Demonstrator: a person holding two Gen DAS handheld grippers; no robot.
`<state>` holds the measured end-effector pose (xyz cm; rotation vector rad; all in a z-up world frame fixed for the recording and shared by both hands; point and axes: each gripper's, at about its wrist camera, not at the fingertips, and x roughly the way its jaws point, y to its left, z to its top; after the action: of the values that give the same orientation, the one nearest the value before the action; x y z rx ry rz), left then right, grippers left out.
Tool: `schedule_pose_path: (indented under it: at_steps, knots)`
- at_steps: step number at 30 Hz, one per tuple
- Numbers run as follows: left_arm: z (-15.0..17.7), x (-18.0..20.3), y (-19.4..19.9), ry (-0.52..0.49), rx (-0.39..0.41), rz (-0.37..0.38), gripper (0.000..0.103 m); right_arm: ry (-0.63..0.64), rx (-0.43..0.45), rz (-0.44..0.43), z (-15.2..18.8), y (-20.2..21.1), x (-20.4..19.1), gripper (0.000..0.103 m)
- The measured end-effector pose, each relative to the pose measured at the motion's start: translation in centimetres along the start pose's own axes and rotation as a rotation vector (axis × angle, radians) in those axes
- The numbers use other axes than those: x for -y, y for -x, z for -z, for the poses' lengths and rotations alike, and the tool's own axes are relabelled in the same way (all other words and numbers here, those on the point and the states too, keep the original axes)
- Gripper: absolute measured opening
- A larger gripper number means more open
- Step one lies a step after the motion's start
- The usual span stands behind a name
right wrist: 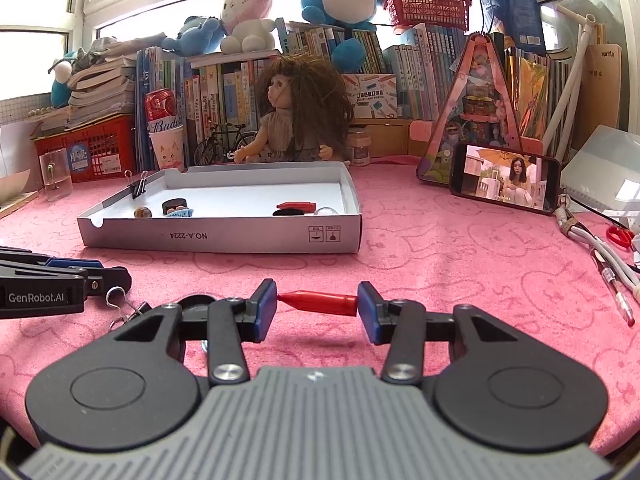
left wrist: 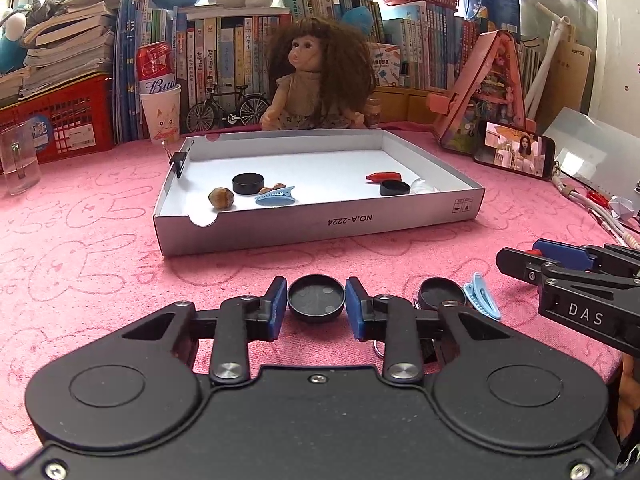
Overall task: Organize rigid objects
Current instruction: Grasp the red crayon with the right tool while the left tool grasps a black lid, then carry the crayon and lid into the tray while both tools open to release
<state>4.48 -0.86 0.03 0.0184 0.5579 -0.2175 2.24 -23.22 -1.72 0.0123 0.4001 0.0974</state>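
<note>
On the pink fuzzy cloth (left wrist: 120, 248), the left gripper (left wrist: 316, 306) pinches a round black plastic cap (left wrist: 316, 298) between blue pads, while the right gripper (right wrist: 317, 308) clamps a glossy red tapered cap (right wrist: 320, 303) end to end. Farther back sits a shallow white cardboard tray (left wrist: 320, 222) holding another black cap (left wrist: 248, 183), a nut (left wrist: 221, 199) and a blue hair clip (left wrist: 276, 197).

Table under pink bunny-print cloth (left wrist: 100, 240). On it: white shallow box (left wrist: 320, 222), two black caps (left wrist: 316, 298), blue hair clip (left wrist: 482, 295), red pen cap (right wrist: 320, 303). Also binder clip (right wrist: 128, 310), phone (right wrist: 505, 178), glass beaker (left wrist: 18, 160).

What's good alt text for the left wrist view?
The left gripper closes its blue pads on a round black cap lying on the pink tablecloth. Behind sits a shallow white box holding small items, and the right gripper enters from the right.
</note>
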Motion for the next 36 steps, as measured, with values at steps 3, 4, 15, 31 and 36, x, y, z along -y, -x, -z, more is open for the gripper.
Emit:
schedule_pose_path:
  at_steps: [3,4,15,31,36]
  knots:
    - [-0.3,-0.2,0.1,0.006,0.007,0.0,0.03,-0.003,0.006,-0.004,-0.3,0.0,0.1,0.049]
    - [-0.4,-0.2,0.1,0.007,0.01,-0.001,0.03,-0.005,0.007,-0.005,-0.4,-0.1,0.1,0.049]
    - [-1.1,-0.7,0.1,0.025,0.029,-0.011,0.03,-0.012,0.019,-0.019,-1.3,-0.5,0.0,0.049]
    - [-2.5,-1.3,0.0,0.037,0.066,-0.024,0.03,-0.006,0.03,-0.048,-2.5,-1.6,-0.6,0.049]
    - [-4.1,-2.1,-0.6,0.041,0.086,-0.04,0.03,-0.03,0.019,-0.068,-4.0,-3.3,-0.2,0.049]
